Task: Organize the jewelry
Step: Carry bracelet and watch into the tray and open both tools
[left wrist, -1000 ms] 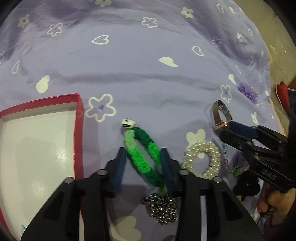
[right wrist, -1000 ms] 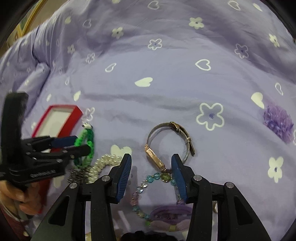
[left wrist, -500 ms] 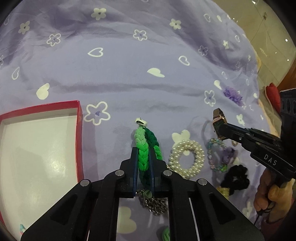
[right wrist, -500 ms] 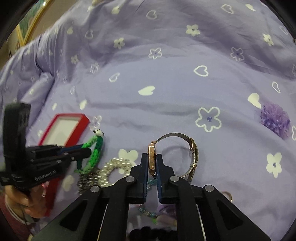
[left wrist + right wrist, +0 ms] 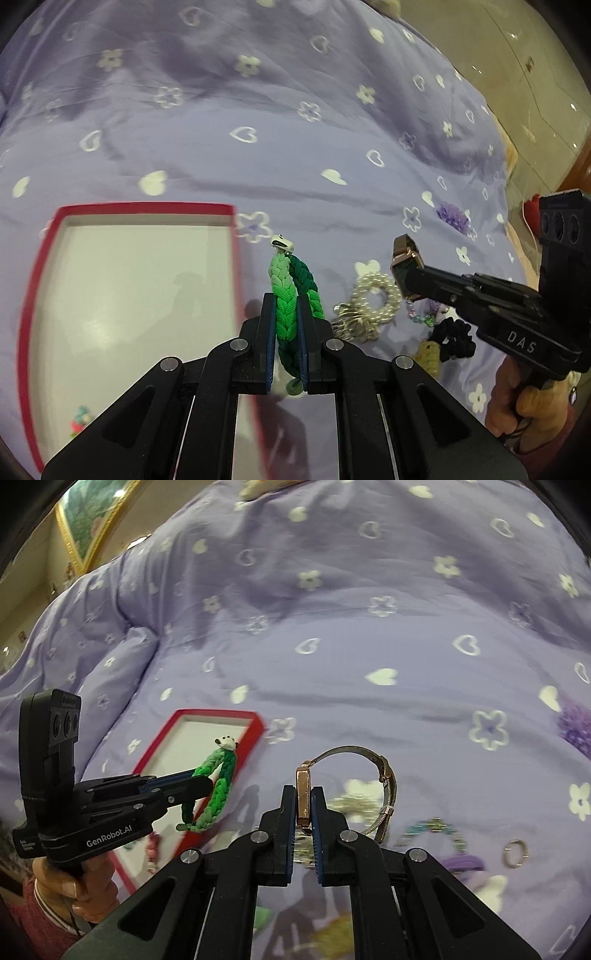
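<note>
Now the left claw (image 5: 287,325) pinches the green braided bracelet (image 5: 291,291); the right claw (image 5: 303,812) clamps the watch (image 5: 303,797).

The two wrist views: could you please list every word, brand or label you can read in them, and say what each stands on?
"DAS": white letters on the side of the right gripper, seen from the left wrist.
"GenRobot.AI": white letters on the body of the left gripper, seen from the right wrist.
Small white print left of that brand: too small to read.

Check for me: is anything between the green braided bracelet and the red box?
Nothing visible. The left tongs hold the green braided bracelet just right of the red box, with only bare purple bedspread between them.
</note>
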A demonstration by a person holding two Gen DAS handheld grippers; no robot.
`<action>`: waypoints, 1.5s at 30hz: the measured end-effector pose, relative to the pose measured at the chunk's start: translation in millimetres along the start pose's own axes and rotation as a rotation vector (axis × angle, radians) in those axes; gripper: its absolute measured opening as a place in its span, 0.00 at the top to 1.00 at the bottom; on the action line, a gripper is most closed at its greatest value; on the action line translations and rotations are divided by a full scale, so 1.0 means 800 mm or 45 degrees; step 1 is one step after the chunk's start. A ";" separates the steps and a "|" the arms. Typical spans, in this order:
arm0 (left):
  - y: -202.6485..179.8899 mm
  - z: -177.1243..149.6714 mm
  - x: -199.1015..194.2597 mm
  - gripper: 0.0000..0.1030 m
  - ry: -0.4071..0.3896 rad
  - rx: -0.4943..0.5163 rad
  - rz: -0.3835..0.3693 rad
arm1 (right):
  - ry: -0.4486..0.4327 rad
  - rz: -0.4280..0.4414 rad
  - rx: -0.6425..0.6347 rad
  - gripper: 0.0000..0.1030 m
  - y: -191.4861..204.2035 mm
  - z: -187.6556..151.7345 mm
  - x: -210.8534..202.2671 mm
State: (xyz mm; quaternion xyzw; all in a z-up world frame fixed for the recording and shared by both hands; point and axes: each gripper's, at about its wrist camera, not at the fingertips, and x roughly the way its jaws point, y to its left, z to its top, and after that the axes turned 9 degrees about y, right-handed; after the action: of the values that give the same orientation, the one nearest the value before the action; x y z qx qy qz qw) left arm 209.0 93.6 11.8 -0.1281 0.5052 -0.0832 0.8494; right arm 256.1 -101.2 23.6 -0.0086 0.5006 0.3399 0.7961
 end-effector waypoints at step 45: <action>0.215 -0.024 0.020 0.91 0.097 -0.363 0.163 | 0.310 0.029 -0.301 0.90 0.172 0.044 0.199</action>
State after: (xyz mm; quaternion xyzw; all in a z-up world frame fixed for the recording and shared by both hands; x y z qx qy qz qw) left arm 202.1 250.9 -62.4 -0.2119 0.5509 0.0388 0.8063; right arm 250.6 101.9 -41.4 -0.1377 0.5500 0.4018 0.7191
